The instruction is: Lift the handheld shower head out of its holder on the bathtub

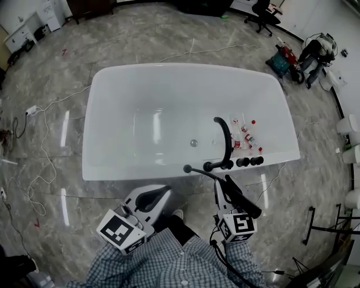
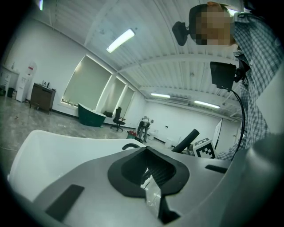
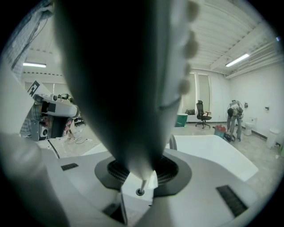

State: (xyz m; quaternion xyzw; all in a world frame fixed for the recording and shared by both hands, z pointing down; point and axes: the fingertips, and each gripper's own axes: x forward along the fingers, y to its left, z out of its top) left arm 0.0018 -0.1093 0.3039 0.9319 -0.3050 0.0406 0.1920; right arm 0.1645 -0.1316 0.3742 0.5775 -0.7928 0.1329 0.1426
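Observation:
My right gripper (image 1: 221, 187) is shut on the black handheld shower head (image 1: 244, 199), which slants over it just in front of the white bathtub's near rim (image 1: 140, 171). A thin black hose (image 1: 202, 172) runs from it to a small black fitting (image 1: 187, 168) at the rim. In the right gripper view the dark shower head (image 3: 124, 80) fills the middle, clasped by the right gripper (image 3: 142, 177). My left gripper (image 1: 149, 198) hangs shut and empty to the left, apart from the tub. In its own view the left gripper (image 2: 148, 177) holds nothing, and the shower head (image 2: 187, 140) shows at the right.
A curved black faucet (image 1: 224, 135) and black knobs (image 1: 243, 162) stand on the tub's near rim. Small red-capped bottles (image 1: 245, 135) lie inside the tub. Cables (image 1: 45, 152) trail over the marble floor. An office chair (image 1: 264, 14) and a bending person (image 1: 312, 53) are far right.

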